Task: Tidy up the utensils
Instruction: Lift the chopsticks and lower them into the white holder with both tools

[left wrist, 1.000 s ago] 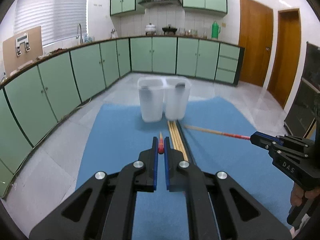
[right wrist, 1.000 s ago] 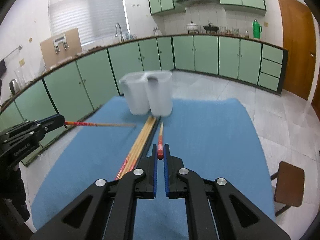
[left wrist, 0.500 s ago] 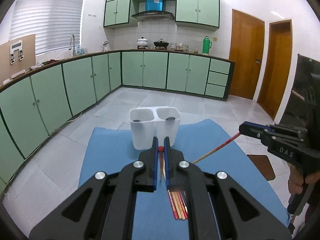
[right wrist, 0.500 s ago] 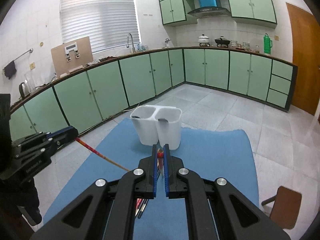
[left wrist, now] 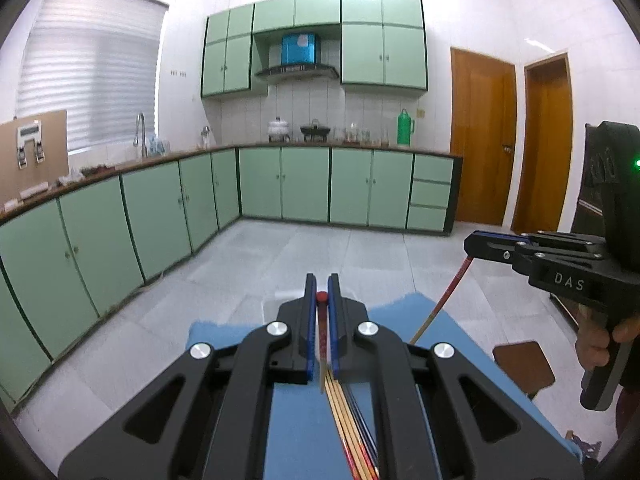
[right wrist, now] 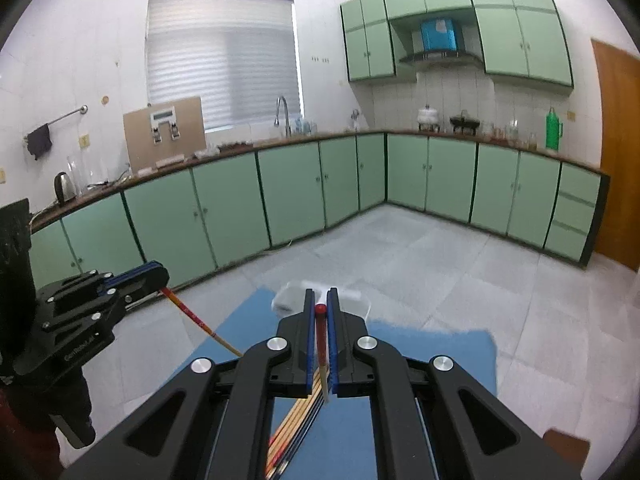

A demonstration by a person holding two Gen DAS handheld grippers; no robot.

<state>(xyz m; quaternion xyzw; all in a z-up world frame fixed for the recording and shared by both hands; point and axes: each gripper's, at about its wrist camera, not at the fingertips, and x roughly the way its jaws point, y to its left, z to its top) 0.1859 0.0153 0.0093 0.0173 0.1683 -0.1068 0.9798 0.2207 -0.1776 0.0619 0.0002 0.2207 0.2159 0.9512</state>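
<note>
One red-tipped chopstick (left wrist: 321, 320) is clamped in the left gripper (left wrist: 321, 296), and another chopstick (right wrist: 321, 336) in the right gripper (right wrist: 320, 300).

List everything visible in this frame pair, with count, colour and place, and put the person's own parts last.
red-tipped wooden chopstick in the left claw: one, red and tan, hanging tip-down.
red-tipped wooden chopstick in the right claw: one, red and tan, hanging tip-down.
bundle of loose wooden chopsticks: several, tan and dark, lying on the cloth.
white plastic two-cup utensil holder: one, at the cloth's far edge, mostly hidden.
blue table cloth: one, below both claws.
green thermos flask: one, on the counter.
brown wooden stool: one, right of the cloth.
left claw: black, blue pads, shut on its chopstick.
right claw: same, shut on its chopstick.
hand: one, gripping the right claw's handle.
</note>
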